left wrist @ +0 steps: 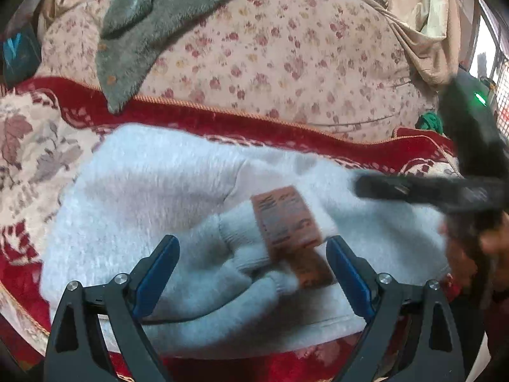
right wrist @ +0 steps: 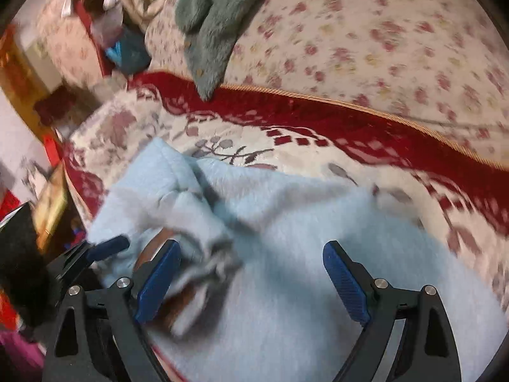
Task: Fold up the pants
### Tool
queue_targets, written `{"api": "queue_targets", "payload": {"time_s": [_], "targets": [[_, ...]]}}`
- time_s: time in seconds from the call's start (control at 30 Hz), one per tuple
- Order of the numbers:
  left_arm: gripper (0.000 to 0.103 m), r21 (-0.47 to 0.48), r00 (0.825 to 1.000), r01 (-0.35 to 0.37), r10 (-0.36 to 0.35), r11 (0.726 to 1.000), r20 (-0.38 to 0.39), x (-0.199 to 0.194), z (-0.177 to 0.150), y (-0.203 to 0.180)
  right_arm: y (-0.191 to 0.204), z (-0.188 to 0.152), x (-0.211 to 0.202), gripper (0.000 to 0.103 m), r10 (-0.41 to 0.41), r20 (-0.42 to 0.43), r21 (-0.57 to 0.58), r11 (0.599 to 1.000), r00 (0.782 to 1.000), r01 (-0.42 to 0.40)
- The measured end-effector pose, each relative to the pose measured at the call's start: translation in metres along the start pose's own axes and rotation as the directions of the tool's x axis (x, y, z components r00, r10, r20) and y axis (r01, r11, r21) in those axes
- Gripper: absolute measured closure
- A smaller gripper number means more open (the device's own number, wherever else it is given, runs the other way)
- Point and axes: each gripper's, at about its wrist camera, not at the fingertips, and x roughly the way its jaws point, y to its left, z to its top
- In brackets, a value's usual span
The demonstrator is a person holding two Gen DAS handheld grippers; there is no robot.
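Pale grey-blue fleece pants (left wrist: 159,197) lie bunched on a red and cream floral bedspread (left wrist: 38,146). An orange label (left wrist: 286,222) shows on a ribbed cuff near the front. My left gripper (left wrist: 251,251) hovers over that cuff with its blue pads wide apart, open and not pressing the cloth. In the right wrist view the same pants (right wrist: 302,238) fill the lower half. Over them my right gripper (right wrist: 251,258) stands open, with only loose fleece below it. The right gripper shows as a blurred black bar (left wrist: 429,187) at the pants' right side. One left fingertip (right wrist: 109,245) shows at the pants' left edge.
A grey fleece garment (left wrist: 152,22) is draped over a rose-print quilt (left wrist: 286,47) behind the pants. A beige curtain (left wrist: 423,16) hangs at the back right. A person's hand (left wrist: 477,242) is at the right edge. Boxes and clutter (right wrist: 51,203) crowd the bed's left side.
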Motion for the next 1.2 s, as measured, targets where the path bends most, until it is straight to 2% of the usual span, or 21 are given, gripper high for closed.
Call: {"api": "queue_targets", "payload": {"time_s": [0.2, 0.33, 0.47, 0.7, 0.83, 0.97, 1.03, 1.13, 1.2], "targets": [[0.010, 0.028, 1.000, 0.016, -0.016, 0.999, 0.019, -0.001, 0.011, -0.028, -0.023, -0.048, -0.052, 0.009, 0.023, 0.054, 0.139, 0.990, 0.998, -0.030], [0.010, 0.042, 0.999, 0.044, -0.045, 0.998, 0.007, 0.006, 0.015, -0.048, -0.030, -0.076, -0.076, 0.009, 0.010, 0.065, 0.173, 0.985, 0.998, -0.021], [0.010, 0.075, 0.997, 0.073, -0.073, 0.995, 0.000, 0.014, 0.020, -0.072, -0.043, -0.107, -0.098, 0.009, 0.039, 0.075, 0.230, 0.972, 0.996, -0.055], [0.010, 0.099, 0.984, 0.172, -0.168, 0.980, -0.052, 0.037, 0.032, -0.108, -0.078, -0.166, -0.122, 0.009, 0.003, 0.063, 0.336, 0.941, 0.998, -0.024], [0.009, 0.139, 0.970, 0.239, -0.229, 0.961, -0.087, 0.053, 0.040, -0.133, -0.105, -0.190, -0.124, 0.008, -0.012, 0.078, 0.439, 0.898, 0.997, -0.024], [0.008, 0.177, 0.946, 0.310, -0.285, 0.934, -0.153, 0.072, 0.048, -0.158, -0.126, -0.199, -0.122, 0.006, 0.008, 0.147, 0.515, 0.853, 0.989, -0.083], [0.007, 0.187, 0.930, 0.352, -0.319, 0.917, -0.184, 0.082, 0.055, -0.171, -0.133, -0.201, -0.120, 0.006, 0.014, 0.166, 0.541, 0.835, 0.986, -0.103], [0.005, 0.184, 0.905, 0.397, -0.350, 0.899, -0.242, 0.102, 0.066, -0.187, -0.141, -0.206, -0.114, 0.005, -0.007, 0.158, 0.573, 0.815, 0.987, -0.086], [0.005, 0.191, 0.879, 0.438, -0.375, 0.878, -0.294, 0.119, 0.073, -0.200, -0.148, -0.211, -0.112, 0.005, 0.004, 0.163, 0.594, 0.798, 0.987, -0.101]]}}
